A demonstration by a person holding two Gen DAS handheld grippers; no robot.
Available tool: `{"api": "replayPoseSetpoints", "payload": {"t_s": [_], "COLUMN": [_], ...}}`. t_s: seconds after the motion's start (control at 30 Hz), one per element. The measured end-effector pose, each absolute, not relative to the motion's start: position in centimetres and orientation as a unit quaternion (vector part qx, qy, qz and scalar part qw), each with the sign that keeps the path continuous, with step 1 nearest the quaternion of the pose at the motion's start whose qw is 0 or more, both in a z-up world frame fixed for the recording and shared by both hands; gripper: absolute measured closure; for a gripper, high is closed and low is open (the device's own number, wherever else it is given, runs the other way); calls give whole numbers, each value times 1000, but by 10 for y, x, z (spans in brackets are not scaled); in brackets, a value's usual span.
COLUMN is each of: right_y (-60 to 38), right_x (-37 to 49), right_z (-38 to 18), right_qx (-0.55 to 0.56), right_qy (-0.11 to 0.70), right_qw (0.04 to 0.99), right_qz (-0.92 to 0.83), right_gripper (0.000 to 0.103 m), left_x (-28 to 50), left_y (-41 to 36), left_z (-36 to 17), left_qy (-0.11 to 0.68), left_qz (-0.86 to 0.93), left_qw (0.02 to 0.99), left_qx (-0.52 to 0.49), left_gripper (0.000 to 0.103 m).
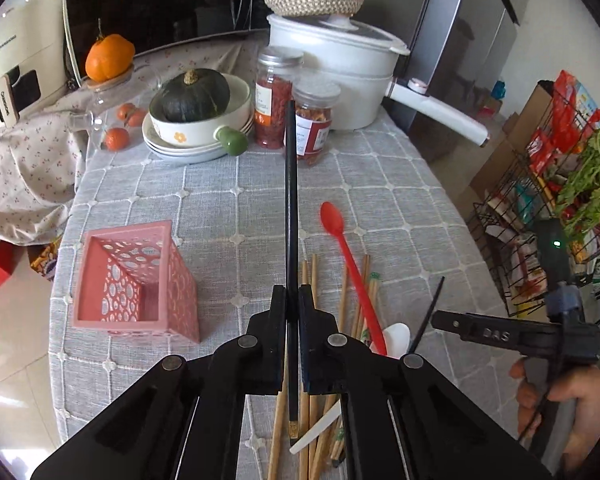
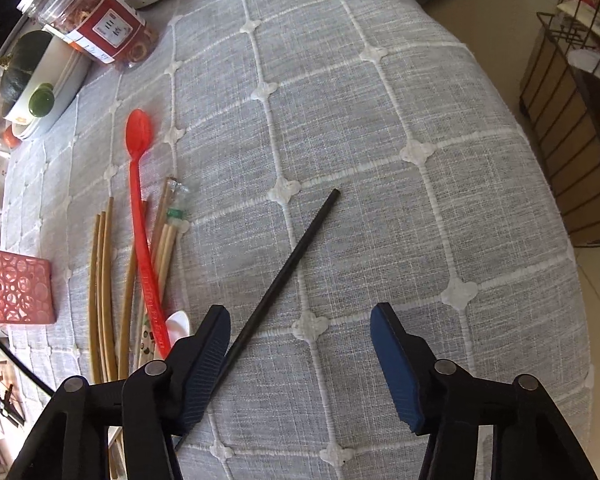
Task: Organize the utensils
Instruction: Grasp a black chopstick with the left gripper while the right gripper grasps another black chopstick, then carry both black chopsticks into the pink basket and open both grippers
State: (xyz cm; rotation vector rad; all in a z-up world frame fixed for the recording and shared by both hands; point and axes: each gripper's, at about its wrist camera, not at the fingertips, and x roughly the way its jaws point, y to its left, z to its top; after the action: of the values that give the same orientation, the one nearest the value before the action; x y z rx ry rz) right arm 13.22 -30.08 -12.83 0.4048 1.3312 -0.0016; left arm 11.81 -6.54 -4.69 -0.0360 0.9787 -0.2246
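Observation:
My left gripper (image 1: pixel 293 292) is shut on a black chopstick (image 1: pixel 291 200) that points forward above the table. A pink perforated utensil basket (image 1: pixel 134 282) lies on its side to the left of it. Below lie several wooden chopsticks (image 1: pixel 310 408), a red spoon (image 1: pixel 350 268) and a white spoon (image 1: pixel 396 338). My right gripper (image 2: pixel 300 316) is open above a second black chopstick (image 2: pixel 284 276) that lies diagonally on the cloth, close to the left finger. The red spoon (image 2: pixel 144 216), the wooden chopsticks (image 2: pixel 104 280) and the basket (image 2: pixel 14 288) show at the left in the right wrist view.
A grey checked tablecloth (image 1: pixel 380 208) covers the table. At the back stand two jars (image 1: pixel 312 120), a bowl with a green squash (image 1: pixel 196 108) on plates, a white pot (image 1: pixel 340 76) and tangerines. A wire rack (image 1: pixel 548 200) stands past the right edge.

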Motion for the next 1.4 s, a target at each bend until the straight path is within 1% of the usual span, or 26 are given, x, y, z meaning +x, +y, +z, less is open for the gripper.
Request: {"api": "replayPoseSetpoints", "payload": {"t_s": [0.1, 0.27, 0.3, 0.33, 0.37, 0.43, 0.47, 0.5, 0.7, 0.83, 0.9, 1.03, 1.23, 1.4], "right_y": [-291, -269, -264, -260, -257, -255, -255, -256, -275, -286, -285, -271, -244, -225], "right_x": [135, 141, 140, 140, 140, 141, 142, 142, 142, 140, 135, 120, 93, 79], "right_z": [-135, -139, -139, -140, -140, -140, -141, -141, -142, -138, -128, -90, -41, -21], "right_qx": [175, 130, 117, 105, 97, 94, 99, 103, 143, 192, 198, 182, 145, 125], "right_qy": [619, 612, 610, 607, 603, 597, 594, 592, 581, 576, 565, 523, 466, 436], "right_qw": [765, 779, 782, 785, 789, 793, 794, 795, 797, 793, 800, 832, 872, 889], "right_qz": [-7, -43, -53, -63, -69, -79, -82, -85, -84, -56, -46, -23, 34, 64], "right_gripper": [47, 49, 53, 61, 65, 76, 79, 85, 94, 97, 97, 98, 98, 98], "left_x": [97, 76, 76, 75, 73, 71, 70, 69, 60, 52, 49, 40, 25, 33], "left_y": [-51, -28, -26, -23, -21, -18, -17, -14, 1, 12, 17, 31, 54, 68], "left_z": [-33, -25, -26, -25, -24, -24, -24, -23, -12, 1, 9, 30, 66, 67], "left_qy": [446, 418, 422, 422, 419, 414, 414, 414, 398, 379, 368, 331, 232, 208], "left_qz": [-118, -123, -128, -135, -135, -135, -135, -136, -140, -140, -140, -139, -109, -75], "left_qw": [887, 899, 896, 895, 896, 899, 899, 899, 904, 911, 915, 927, 958, 967], "left_qx": [-24, -40, -44, -49, -48, -39, -37, -40, -65, -80, -88, -111, -131, -131], "left_gripper": [98, 98, 98, 98, 98, 98, 98, 98, 98, 98, 98, 98, 98, 98]}}
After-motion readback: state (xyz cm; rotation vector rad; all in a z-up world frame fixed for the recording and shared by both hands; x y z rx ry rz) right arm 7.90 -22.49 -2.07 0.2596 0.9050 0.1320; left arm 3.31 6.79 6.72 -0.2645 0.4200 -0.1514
